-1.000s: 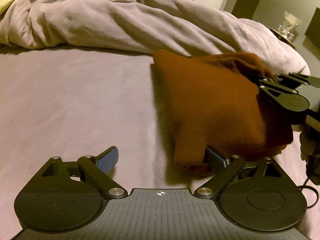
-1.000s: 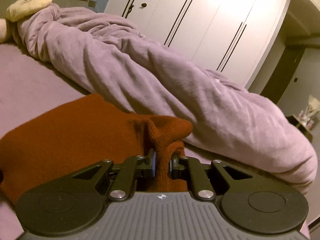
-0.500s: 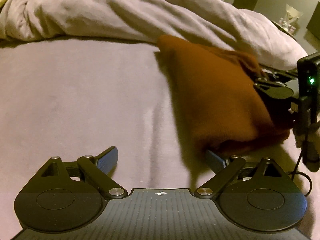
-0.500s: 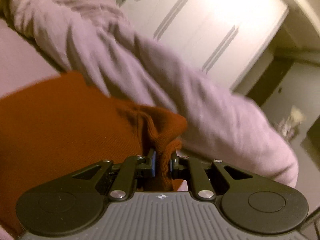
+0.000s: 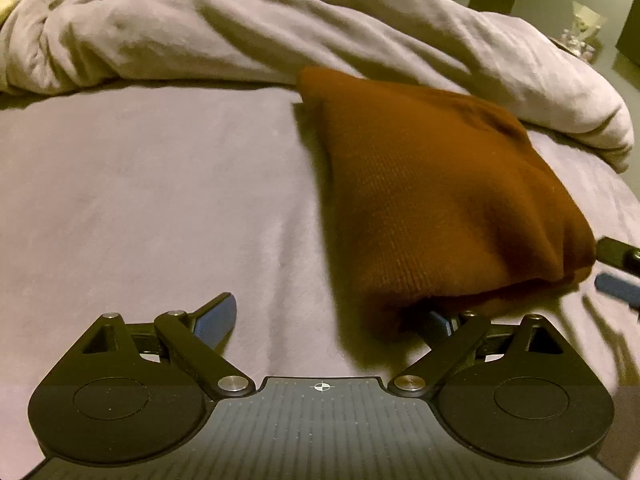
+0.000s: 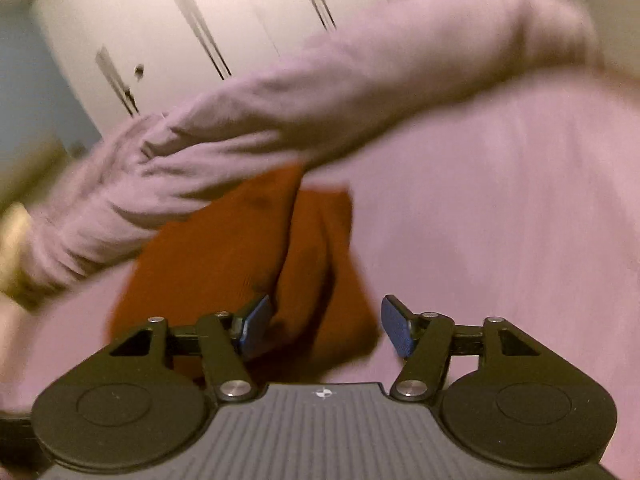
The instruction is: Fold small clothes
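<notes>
Since the earlier frames, our right gripper [image 6: 326, 326] had let go of the brown cloth's [image 5: 436, 196] bunched corner, rolled over and pulled back from it, while our left gripper [image 5: 332, 320] had barely shifted.

In the left wrist view, the cloth lay folded on the bed sheet [image 5: 140, 200], spreading from 12 o'clock down to 3 o'clock, its far corner just beside the rumpled duvet [image 5: 280, 28]. Our left gripper stood wide. Its left pad rested bare over the sheet at 8 o'clock, and its right pad was tucked under the cloth's near fold at 5 o'clock, so we could not tell whether it touched. Nothing was pinched between the pads. At 3 o'clock, the right gripper's tips [image 5: 618, 270] showed at the frame edge, just beside the cloth's right edge and clear of it.

In the right wrist view, blurred and tilted, our right gripper's jaws were opening, about half wide. The cloth [image 6: 248, 256] lay ahead from 10 to 12 o'clock, its near end running down between the pads. The left pad sat in front of it and the right pad stood apart from it over the sheet [image 6: 500, 220]. The duvet [image 6: 320, 100] crossed the frame above the cloth, with closet doors [image 6: 200, 20] behind.
</notes>
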The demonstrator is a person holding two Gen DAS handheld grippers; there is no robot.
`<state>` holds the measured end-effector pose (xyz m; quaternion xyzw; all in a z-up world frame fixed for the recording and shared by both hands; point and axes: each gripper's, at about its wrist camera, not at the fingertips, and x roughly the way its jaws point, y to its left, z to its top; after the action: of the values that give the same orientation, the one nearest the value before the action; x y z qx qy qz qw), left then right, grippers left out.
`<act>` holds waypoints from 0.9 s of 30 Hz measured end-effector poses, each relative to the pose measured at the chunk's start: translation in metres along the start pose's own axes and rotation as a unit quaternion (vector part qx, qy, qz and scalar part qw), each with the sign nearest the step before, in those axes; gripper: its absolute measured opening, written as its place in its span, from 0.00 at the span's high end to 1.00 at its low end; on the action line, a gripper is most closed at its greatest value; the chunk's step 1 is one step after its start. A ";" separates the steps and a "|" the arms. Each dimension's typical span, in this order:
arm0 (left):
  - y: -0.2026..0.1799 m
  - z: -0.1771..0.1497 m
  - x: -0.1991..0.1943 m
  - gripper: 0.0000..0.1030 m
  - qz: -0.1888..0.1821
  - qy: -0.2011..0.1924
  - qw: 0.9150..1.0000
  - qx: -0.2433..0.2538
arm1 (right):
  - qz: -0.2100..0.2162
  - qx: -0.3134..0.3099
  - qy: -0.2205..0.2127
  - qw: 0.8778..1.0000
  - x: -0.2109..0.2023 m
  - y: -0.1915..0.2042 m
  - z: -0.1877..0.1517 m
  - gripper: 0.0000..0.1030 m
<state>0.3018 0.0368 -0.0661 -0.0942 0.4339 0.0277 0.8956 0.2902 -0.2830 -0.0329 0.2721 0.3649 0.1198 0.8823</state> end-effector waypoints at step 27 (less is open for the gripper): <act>0.000 -0.005 -0.006 0.19 0.005 0.017 0.999 -0.036 | -0.089 -0.160 -0.022 0.983 0.053 0.041 -0.012 0.80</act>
<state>0.2943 0.0365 -0.0640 -0.1248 0.4486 0.0466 0.8837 0.3182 -0.2231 -0.0470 0.0971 0.3439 0.0916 0.9295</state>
